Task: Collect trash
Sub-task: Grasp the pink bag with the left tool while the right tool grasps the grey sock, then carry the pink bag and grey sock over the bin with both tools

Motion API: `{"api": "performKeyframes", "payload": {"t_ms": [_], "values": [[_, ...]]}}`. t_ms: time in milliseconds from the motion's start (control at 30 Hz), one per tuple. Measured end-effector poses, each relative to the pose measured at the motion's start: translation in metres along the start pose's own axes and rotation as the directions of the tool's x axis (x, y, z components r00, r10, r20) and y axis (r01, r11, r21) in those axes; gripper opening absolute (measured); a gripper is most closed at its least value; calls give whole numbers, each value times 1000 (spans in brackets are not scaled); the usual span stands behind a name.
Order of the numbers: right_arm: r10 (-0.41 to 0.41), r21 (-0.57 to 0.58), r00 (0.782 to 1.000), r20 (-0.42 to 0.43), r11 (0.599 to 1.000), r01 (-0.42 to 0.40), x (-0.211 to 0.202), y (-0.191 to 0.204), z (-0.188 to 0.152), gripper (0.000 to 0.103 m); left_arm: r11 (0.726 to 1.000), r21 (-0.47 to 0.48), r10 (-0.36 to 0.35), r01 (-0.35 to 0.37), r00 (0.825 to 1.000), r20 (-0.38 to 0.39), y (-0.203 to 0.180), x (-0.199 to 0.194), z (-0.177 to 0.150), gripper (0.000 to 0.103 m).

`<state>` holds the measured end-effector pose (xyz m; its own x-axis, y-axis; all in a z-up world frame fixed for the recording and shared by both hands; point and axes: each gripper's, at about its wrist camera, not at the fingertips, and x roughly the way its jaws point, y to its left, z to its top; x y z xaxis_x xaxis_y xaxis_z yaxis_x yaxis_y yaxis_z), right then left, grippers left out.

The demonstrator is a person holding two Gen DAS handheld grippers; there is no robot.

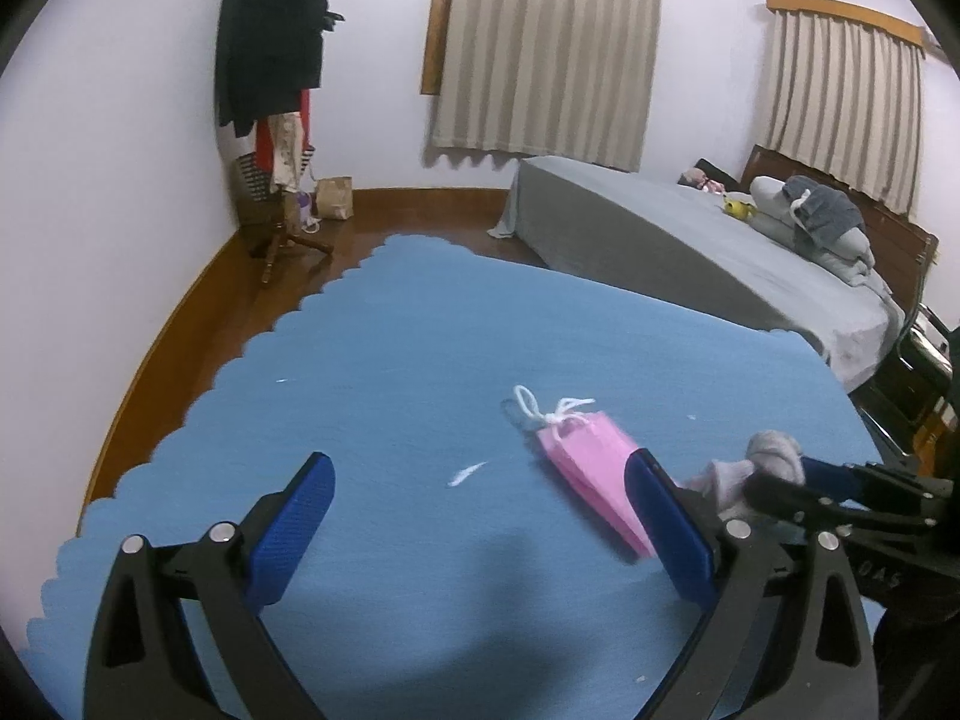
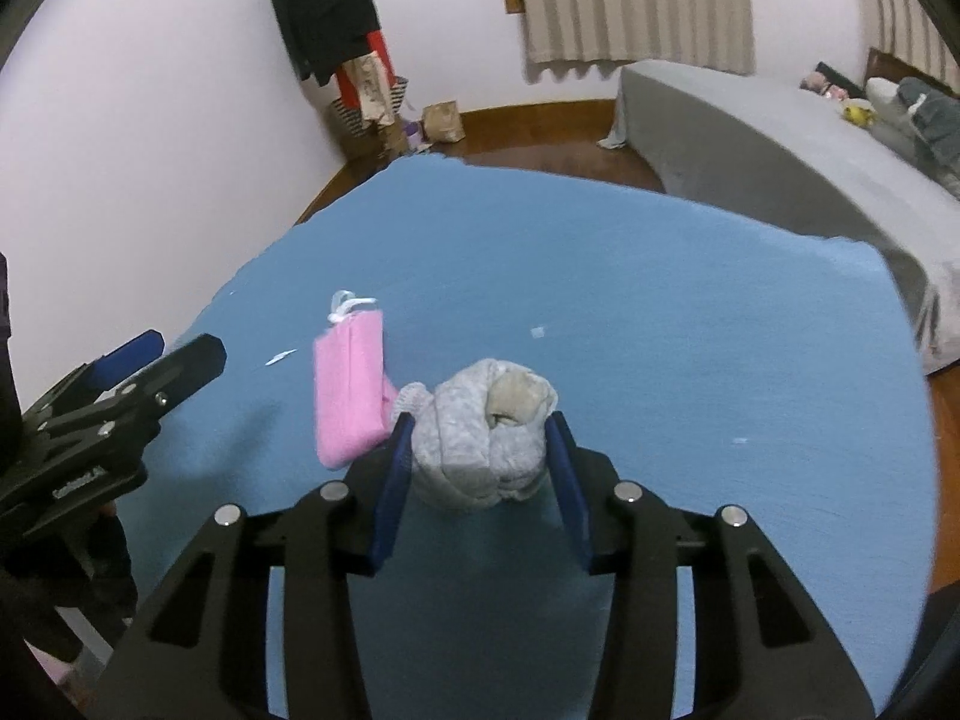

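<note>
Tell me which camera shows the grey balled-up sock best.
The right wrist view: the grey sock ball sits centred between the right gripper fingers, which close on it. The left wrist view shows only a blurred part of it behind that gripper's finger.

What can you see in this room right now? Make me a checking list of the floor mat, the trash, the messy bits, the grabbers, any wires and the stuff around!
Surface: blue mat with scalloped edge, on wooden floor.
Job's things: grey balled-up wad between the right gripper's fingers; pink mask with white loops lying on the mat beside it.
Clutter: white scrap and small white specks on the mat.
Grippers: right gripper shut on the wad; left gripper open, holding nothing.
Cables: nothing seen.
Surroundings: bed, striped curtains, coat stand with dark clothes, paper bag.
</note>
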<state>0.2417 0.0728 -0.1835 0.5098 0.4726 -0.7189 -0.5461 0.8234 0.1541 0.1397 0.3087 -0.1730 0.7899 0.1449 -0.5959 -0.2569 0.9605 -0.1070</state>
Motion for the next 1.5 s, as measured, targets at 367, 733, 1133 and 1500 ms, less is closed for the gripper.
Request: {"api": "performKeyframes", "payload": {"t_ms": [367, 733, 1133, 1500], "values": [[-71, 60, 997, 32, 996, 69, -21, -50, -7, 43, 998, 22, -56, 58, 994, -93, -39, 39, 5, 85], [-61, 74, 997, 41, 996, 58, -27, -59, -11, 43, 995, 16, -94, 100, 968, -231, -58, 70, 0, 38], [-53, 83, 995, 82, 995, 46, -52, -61, -12, 43, 992, 25, -120, 125, 982, -144, -66, 38, 9, 12], [-51, 88, 989, 136, 995, 39, -98, -60, -12, 43, 985, 73, -152, 157, 985, -78, -97, -14, 23, 12]]}}
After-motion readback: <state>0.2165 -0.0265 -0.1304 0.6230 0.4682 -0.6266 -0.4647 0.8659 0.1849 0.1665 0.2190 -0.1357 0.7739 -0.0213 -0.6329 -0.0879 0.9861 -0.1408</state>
